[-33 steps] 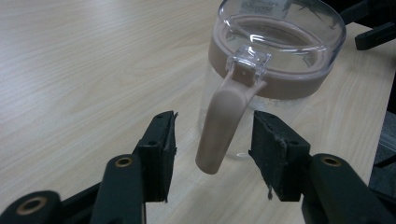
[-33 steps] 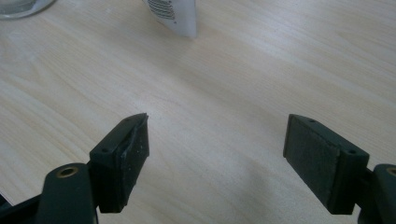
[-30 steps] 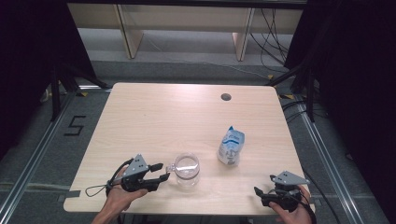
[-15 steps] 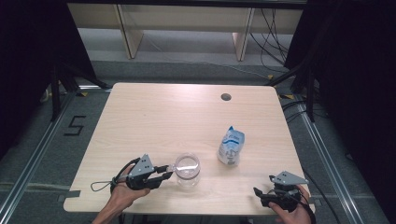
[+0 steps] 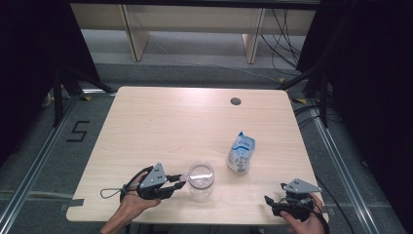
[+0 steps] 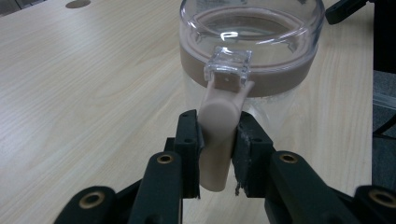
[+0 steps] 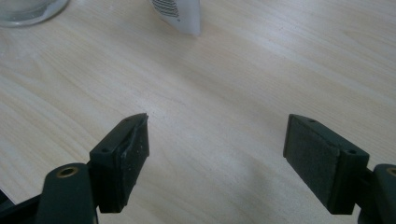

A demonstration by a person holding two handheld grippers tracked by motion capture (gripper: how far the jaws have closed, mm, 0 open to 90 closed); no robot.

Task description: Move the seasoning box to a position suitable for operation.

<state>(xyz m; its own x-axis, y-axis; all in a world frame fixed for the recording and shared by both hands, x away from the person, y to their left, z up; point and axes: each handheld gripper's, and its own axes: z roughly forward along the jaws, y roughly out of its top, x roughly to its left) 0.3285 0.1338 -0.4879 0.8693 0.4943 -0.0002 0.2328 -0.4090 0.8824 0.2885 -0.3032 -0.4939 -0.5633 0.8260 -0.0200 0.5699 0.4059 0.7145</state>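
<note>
A clear plastic jug (image 5: 201, 176) with a beige band and a beige handle (image 6: 217, 140) stands near the table's front edge. My left gripper (image 5: 176, 183) reaches it from the left. In the left gripper view the gripper (image 6: 218, 128) has just been closing, and its pads now press on both sides of the handle. My right gripper (image 5: 271, 203) rests at the front right corner, apart from everything. Its jaws (image 7: 217, 135) stand wide open over bare wood.
A white and blue pouch (image 5: 240, 152) lies right of the jug; its corner (image 7: 180, 14) shows ahead of the right gripper. A cable hole (image 5: 235, 101) sits near the far edge of the wooden table (image 5: 160, 122). Dark floor and shelving surround it.
The left gripper has edged right toward the jug and its jaws have closed onto the handle. The right gripper, the jug and the pouch have stayed in place.
</note>
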